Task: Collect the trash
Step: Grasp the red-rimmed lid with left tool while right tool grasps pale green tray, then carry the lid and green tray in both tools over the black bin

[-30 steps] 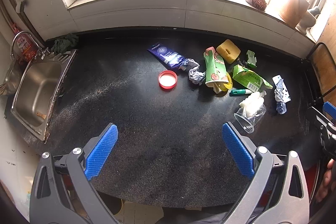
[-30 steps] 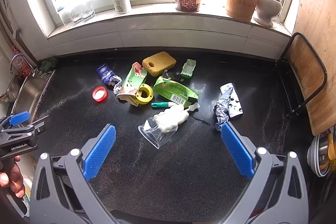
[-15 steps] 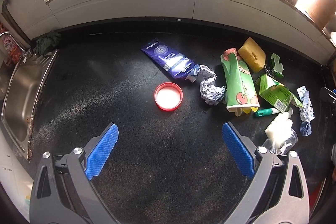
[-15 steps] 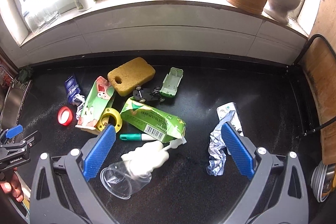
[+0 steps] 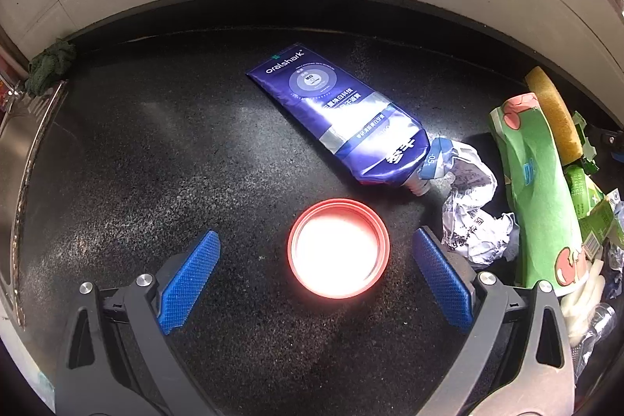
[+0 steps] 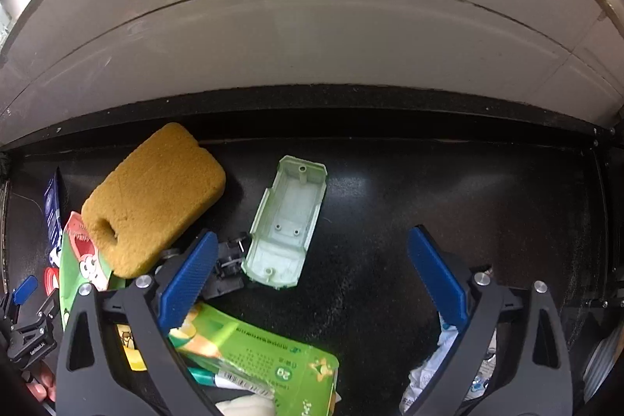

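The left gripper [image 5: 316,269] is wide open and holds nothing. The round red plastic lid [image 5: 338,247] lies flat on the black counter [image 5: 156,162] between its blue pads, not touching them. Behind it lie a squashed blue tube [image 5: 335,115] and crumpled paper [image 5: 474,217].

The right gripper [image 6: 312,277] is closing a little, empty, with the pale green plastic shell [image 6: 286,225] just ahead and a yellow sponge [image 6: 150,197] to the side.

The lid is low and flat, so the pads could slide over it, or bump the paper.
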A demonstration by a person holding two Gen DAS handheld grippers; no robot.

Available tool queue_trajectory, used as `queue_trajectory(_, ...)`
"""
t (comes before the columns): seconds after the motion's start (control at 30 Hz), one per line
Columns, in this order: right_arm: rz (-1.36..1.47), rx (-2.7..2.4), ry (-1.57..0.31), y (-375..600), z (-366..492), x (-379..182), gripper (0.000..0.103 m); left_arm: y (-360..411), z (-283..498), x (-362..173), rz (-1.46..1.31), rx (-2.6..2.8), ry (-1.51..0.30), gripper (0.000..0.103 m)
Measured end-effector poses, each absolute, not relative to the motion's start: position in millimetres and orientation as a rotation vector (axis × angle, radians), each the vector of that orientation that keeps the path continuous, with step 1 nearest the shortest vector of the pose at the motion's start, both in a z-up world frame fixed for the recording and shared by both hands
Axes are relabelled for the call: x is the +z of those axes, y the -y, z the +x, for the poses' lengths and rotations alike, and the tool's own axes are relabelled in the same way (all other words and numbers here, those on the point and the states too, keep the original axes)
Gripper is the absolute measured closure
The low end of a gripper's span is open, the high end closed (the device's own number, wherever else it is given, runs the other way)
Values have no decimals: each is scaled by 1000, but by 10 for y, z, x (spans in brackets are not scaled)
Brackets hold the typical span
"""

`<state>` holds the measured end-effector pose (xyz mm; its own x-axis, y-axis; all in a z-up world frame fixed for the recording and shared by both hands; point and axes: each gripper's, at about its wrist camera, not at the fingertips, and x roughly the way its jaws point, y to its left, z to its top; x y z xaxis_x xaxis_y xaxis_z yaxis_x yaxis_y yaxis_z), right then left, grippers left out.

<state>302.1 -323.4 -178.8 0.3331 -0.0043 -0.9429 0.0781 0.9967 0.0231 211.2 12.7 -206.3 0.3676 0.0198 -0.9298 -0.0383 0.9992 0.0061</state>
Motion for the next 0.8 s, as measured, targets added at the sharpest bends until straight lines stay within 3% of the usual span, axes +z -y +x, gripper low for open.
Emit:
queue_trajectory(0.1,75,-58,-1261,3253,3150,-1897,20,-85,2145,-2108,8,19,-1180,7)
queue_trajectory(0.2,78,-51,-1287,3269,3212,-1972,38,-10,2178,-2148,29,11,-1190,14)
queue_trajectory(0.3,56,-57,-1281,3270,3240,-2001,67,26,2187,-2137,24,3,-1173,19)
queue_trajectory(0.33,61,-50,-1285,3275,3252,-2004,69,41,2183,-2130,24,2,-1169,23)
queue_trajectory(0.37,58,-49,-1288,3280,3263,-2007,69,60,2174,-2116,27,2,-1163,27)
queue_trajectory(0.43,40,-50,-1278,3270,3253,-1986,70,67,2161,-2071,34,5,-1143,54)
queue_trajectory(0.8,21,-16,-1188,3110,2803,-1341,70,-57,1892,-1586,13,14,-1104,55)
